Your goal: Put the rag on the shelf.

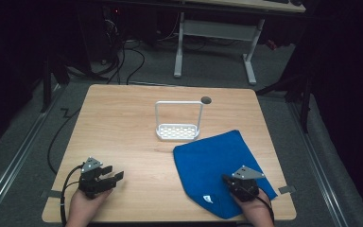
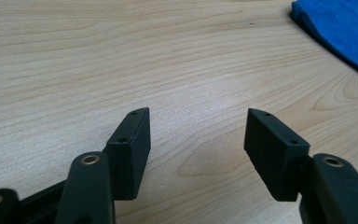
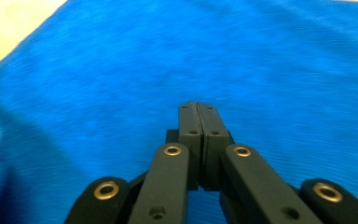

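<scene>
The worktop lies mostly bare on my left. The blue cloth covers its near right corner, one edge overhanging. A white rack stands mid-table. My right gripper rests over the cloth, jaws closed, empty. My left gripper gapes above bare wood.

cloth on table right, rack behind, left claw opp.
</scene>
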`<state>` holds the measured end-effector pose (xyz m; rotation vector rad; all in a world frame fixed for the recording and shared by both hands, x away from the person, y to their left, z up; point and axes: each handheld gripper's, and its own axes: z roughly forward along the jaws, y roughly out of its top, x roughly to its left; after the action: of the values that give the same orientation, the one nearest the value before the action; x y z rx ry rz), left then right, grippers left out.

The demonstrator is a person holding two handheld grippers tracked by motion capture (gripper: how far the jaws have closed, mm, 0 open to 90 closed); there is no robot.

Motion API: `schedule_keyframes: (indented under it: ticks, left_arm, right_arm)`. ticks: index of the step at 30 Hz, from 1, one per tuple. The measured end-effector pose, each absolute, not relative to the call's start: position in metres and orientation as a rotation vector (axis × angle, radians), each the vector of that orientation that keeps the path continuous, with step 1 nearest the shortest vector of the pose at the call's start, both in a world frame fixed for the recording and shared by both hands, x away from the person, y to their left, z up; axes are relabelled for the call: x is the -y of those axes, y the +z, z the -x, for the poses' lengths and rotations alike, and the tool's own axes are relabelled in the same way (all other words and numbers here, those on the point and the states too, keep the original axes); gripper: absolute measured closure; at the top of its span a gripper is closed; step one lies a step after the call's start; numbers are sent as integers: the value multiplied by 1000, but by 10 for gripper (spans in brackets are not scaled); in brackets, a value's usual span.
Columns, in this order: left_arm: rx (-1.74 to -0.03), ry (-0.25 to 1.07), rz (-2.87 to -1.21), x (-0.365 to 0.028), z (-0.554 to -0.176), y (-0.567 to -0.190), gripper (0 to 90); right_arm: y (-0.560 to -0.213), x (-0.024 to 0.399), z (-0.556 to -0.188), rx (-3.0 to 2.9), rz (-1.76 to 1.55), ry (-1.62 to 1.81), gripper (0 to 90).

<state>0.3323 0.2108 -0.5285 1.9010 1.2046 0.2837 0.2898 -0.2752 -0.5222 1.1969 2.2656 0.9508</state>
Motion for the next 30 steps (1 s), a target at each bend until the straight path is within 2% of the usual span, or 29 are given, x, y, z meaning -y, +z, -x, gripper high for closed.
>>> schedule_keyframes:
  ticks: [10,17,21,22,23,24,30]
  left_arm:
    - [-1199,281,-1902,-209,-332,-528,414]
    - [-1140,271,-1940,-191,-326,-524,415]
    - [-1055,210,-1973,-162,-317,-519,416]
    - [-994,171,-2000,-143,-310,-517,418]
    - [-994,171,-2000,-143,-310,-517,424]
    - [-934,128,-2022,-123,-303,-516,433]
    - [-784,28,-2107,-73,-289,-521,537]
  right_arm:
    - [-525,238,-281,-2409,-1055,966,900]
    - [-525,215,-274,-2483,-967,1005,900]
    - [-525,203,-271,-2510,-925,1013,899]
    - [-524,199,-270,-2513,-901,1017,884]
    - [-524,199,-270,-2513,-901,1017,884]
    - [-522,200,-271,-2489,-899,1028,879]
    - [-518,230,-284,-2359,-1047,1066,880]
